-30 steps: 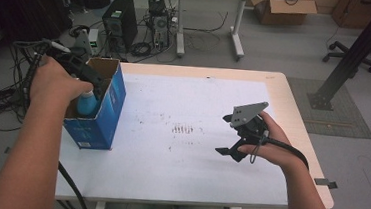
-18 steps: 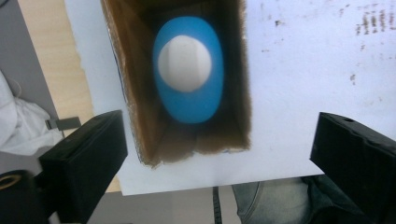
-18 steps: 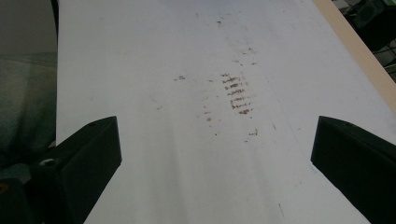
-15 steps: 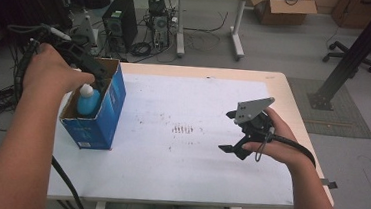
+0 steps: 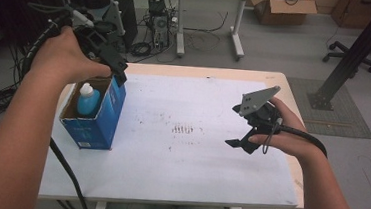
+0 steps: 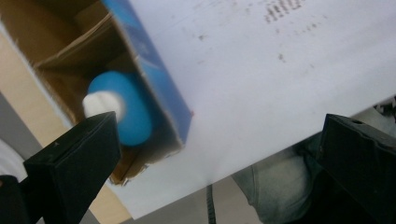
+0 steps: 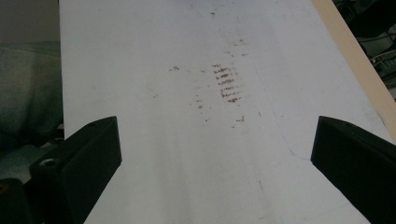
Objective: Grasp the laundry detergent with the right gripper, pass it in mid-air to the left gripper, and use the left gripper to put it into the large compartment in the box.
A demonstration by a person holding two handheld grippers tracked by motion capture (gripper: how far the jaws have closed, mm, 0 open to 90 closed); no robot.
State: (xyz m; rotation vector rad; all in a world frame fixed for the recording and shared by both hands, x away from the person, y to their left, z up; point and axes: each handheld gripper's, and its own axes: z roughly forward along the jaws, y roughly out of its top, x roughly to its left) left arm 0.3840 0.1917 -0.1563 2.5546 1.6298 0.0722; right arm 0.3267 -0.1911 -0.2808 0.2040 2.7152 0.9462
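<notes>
The blue bottle (image 5: 87, 103) with its white cap stood upright inside the open blue carton (image 5: 103, 113), which sat at the left end of the worktop (image 5: 193, 175) on the white sheet covering it. In the left gripper view the bottle (image 6: 122, 109) sat low against the carton's near wall (image 6: 154, 84), clear of both jaws.

The left tool (image 5: 110, 61) hovered above the carton's far rim; its jaws had just been opening and now stood wide, with nothing between them. The step in hand looked like the release and withdrawal after setting the bottle in. To do it well, the tool should probably lift straight up until both jaws clear the cardboard flaps, since a sideways pull could catch the rim and drag or tip the light carton. The trailing cable near the carton also deserved watching.

The right tool (image 5: 245, 139) was held well apart over the right part of the sheet, above the dark smudges (image 7: 228, 84), its jaws wide and empty; it could steady the carton if needed.
</notes>
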